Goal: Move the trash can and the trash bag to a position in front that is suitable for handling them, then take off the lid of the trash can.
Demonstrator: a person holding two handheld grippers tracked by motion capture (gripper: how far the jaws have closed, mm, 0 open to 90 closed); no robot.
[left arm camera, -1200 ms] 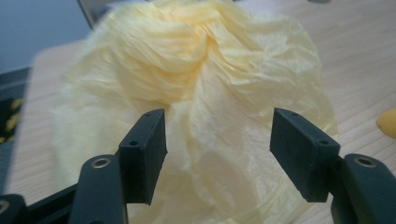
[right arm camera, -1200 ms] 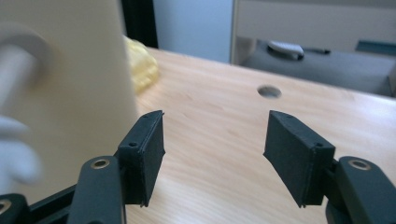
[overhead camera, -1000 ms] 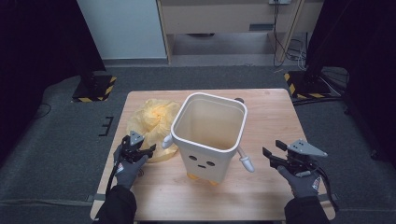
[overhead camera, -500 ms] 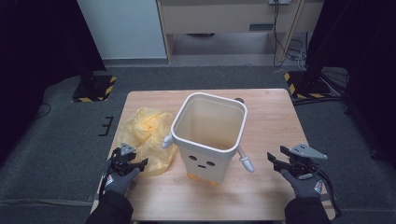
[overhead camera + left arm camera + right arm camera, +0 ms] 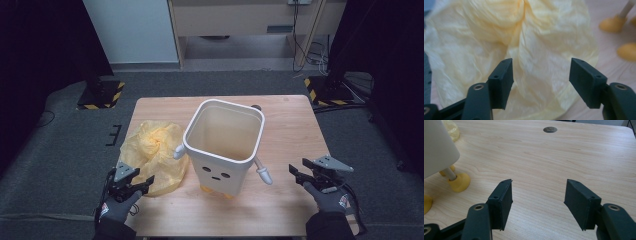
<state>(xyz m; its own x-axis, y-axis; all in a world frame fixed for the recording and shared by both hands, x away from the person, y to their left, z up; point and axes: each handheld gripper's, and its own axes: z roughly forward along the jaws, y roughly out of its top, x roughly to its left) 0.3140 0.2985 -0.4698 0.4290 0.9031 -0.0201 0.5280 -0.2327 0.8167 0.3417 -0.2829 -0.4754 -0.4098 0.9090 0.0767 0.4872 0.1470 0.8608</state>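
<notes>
A white square bin with a small face, stubby arms and yellow feet stands mid-table, its inside bare. A crumpled yellow plastic bag lies on the table to its left. My left gripper hovers at the bag's near edge, jaws open; in the left gripper view the bag lies just beyond the open jaws. My right gripper is open over bare wood at the front right, apart from the bin.
The wooden table has a round cable hole near its far edge. Grey carpet surrounds it, with black stands on yellow-striped bases at both far corners and a cabinet behind.
Both hands have drawn back toward the table's near edge. The left gripper has moved from beside the bag's right side to its near edge. Bag and bin stay put.
</notes>
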